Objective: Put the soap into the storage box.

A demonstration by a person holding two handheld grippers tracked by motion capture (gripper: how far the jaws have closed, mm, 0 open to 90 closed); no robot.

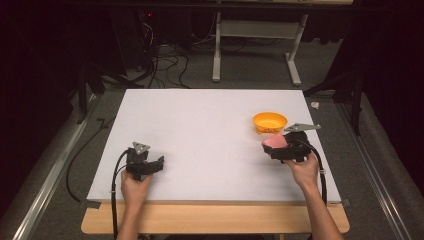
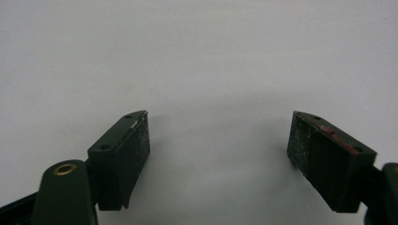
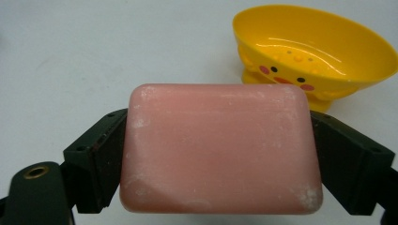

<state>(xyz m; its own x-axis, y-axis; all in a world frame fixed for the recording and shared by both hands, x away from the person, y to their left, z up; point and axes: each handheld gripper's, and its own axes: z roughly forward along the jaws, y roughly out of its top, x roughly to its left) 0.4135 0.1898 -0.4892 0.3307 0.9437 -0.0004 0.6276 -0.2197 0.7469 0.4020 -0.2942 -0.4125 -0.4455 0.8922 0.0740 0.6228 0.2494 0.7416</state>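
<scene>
Holding the pink soap bar [image 3: 220, 147] clamped by its short ends in my right gripper [image 1: 286, 148], I log the yellow dish [image 1: 269, 122] just ahead, slightly left; left gripper [image 1: 145, 167], jaws apart and empty, rests well away.

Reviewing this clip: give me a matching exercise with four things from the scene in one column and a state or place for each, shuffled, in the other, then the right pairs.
Things:
1. pink soap bar
2. yellow soap dish
3. left gripper
4. right gripper

States or places:
A. open, with bare white table between its jaws
B. empty, standing on the table beyond the soap
C. clamped between two black jaws
D. shut on the soap, near the table's right edge

Pairs: 1-C, 2-B, 3-A, 4-D
</scene>
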